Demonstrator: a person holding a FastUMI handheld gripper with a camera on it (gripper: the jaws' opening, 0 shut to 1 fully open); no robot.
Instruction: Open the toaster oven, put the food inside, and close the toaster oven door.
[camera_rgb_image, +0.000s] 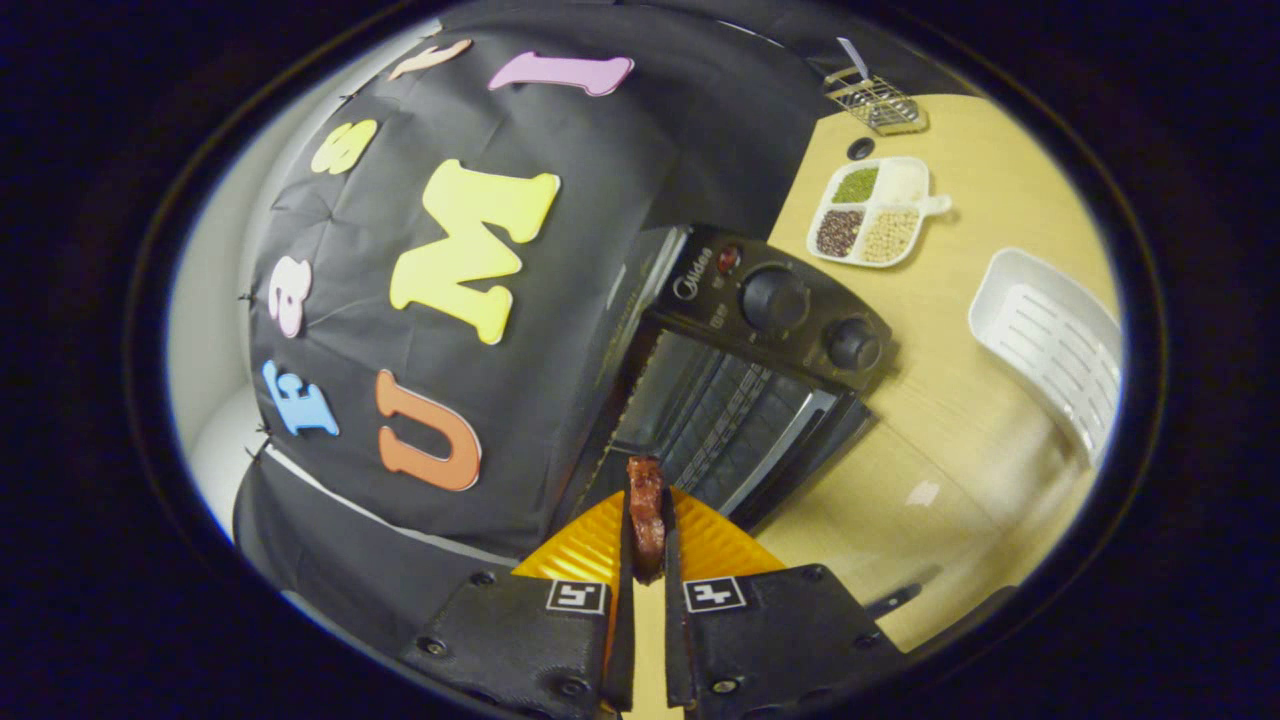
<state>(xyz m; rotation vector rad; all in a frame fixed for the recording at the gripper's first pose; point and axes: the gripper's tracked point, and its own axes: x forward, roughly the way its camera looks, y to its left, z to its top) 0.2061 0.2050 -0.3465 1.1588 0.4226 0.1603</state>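
The toaster oven (760, 370) stands at the centre of the frame with its door (800, 450) down, so its cavity is open just beyond the gripper (647, 540). The jaws are closed narrowly on a dark red piece of food (646, 515), which fills the gap between them. Left of the oven, the booth wall (560, 330) stands close against its side. To the right, bare surface (960, 400) runs between the oven and a white rack (1050, 345). Toward the upper right, a divided dish (878, 212) and a wire basket (878, 102) stand well apart from the oven.
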